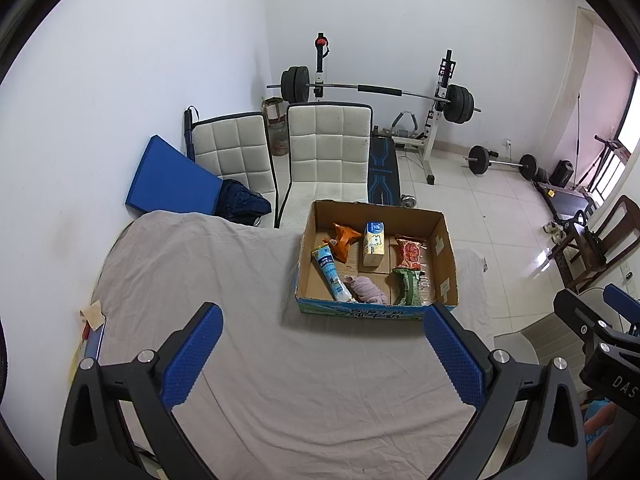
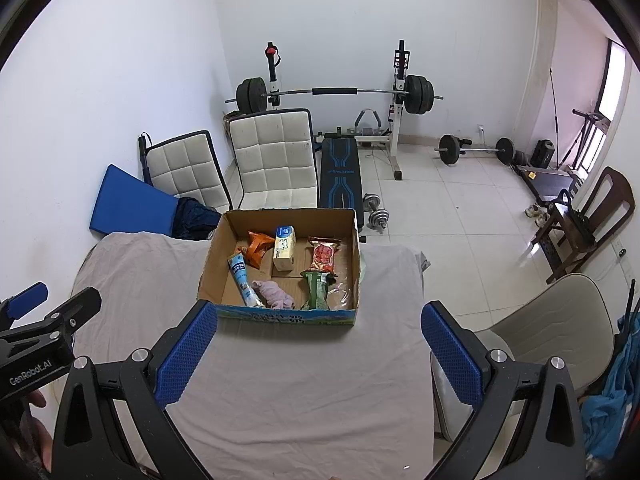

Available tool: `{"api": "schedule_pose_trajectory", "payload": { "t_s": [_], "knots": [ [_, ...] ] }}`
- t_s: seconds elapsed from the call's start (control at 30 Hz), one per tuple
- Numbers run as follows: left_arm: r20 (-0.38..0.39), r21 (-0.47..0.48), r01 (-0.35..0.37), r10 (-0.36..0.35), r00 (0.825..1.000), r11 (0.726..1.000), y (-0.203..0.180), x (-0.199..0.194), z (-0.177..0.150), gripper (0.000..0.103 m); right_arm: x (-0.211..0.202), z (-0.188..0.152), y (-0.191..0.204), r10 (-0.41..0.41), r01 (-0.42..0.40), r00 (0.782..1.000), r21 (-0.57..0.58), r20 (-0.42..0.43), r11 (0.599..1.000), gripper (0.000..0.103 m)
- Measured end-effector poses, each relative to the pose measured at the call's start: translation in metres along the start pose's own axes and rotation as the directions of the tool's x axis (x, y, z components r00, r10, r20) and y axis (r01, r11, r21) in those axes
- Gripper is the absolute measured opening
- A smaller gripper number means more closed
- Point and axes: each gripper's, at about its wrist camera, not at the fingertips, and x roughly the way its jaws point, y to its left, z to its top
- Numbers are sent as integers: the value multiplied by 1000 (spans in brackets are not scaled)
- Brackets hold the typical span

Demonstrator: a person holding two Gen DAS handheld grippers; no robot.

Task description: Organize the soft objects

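Both hand-held grippers — left (image 1: 322, 354), right (image 2: 316, 350) — gape wide, empty, above the bench (image 2: 304, 392). Soft items sit in the box (image 2: 352, 240); I'd pinch the cloth (image 2: 276, 293) mid-bundle — gently.

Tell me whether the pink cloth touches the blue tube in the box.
Touching: the right wrist view shows the pink cloth pressed against the blue tube, no gap between them.

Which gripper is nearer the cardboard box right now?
Right, narrowly. The right gripper is nearly centred before the cardboard box, one finger overlapping its front corner; the left gripper sits farther left, fingers open.
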Motion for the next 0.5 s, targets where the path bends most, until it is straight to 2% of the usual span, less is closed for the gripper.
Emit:
{"api": "schedule_pose_trajectory", "payload": {
  "t_s": [0.5],
  "knots": [
    [2, -3, -5, 5, 1000, 1000, 2, -2, 0, 103, -2, -1, 2, 0, 0, 1000, -5, 9, 1000, 103]
  ]
}}
